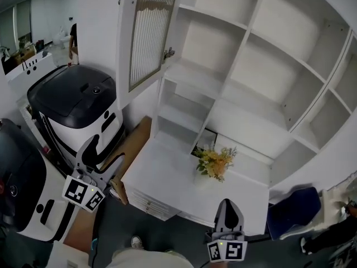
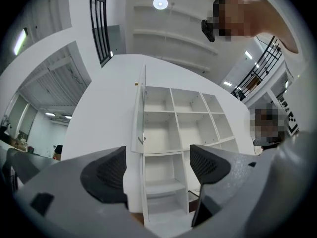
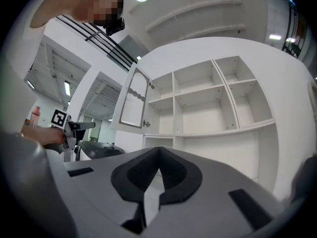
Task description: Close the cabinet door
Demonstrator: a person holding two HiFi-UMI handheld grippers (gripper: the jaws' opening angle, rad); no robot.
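Observation:
A white cabinet door [image 1: 146, 35] with a ribbed glass panel stands swung open at the upper left of the white shelf unit [image 1: 262, 71]; a small metal knob [image 1: 168, 53] sits on its edge. It also shows in the right gripper view as the door [image 3: 132, 104] and edge-on in the left gripper view as the door [image 2: 140, 114]. My left gripper [image 1: 103, 148] is open, low and left of the door, well short of it. My right gripper [image 1: 228, 207] is shut and empty, near the counter's front edge.
A yellow flower bunch [image 1: 215, 162] lies on the white counter [image 1: 167, 177]. A black-and-white machine [image 1: 78, 108] stands left of the cabinet, another dark one [image 1: 19, 183] at the far left. A blue chair [image 1: 293, 208] is at lower right.

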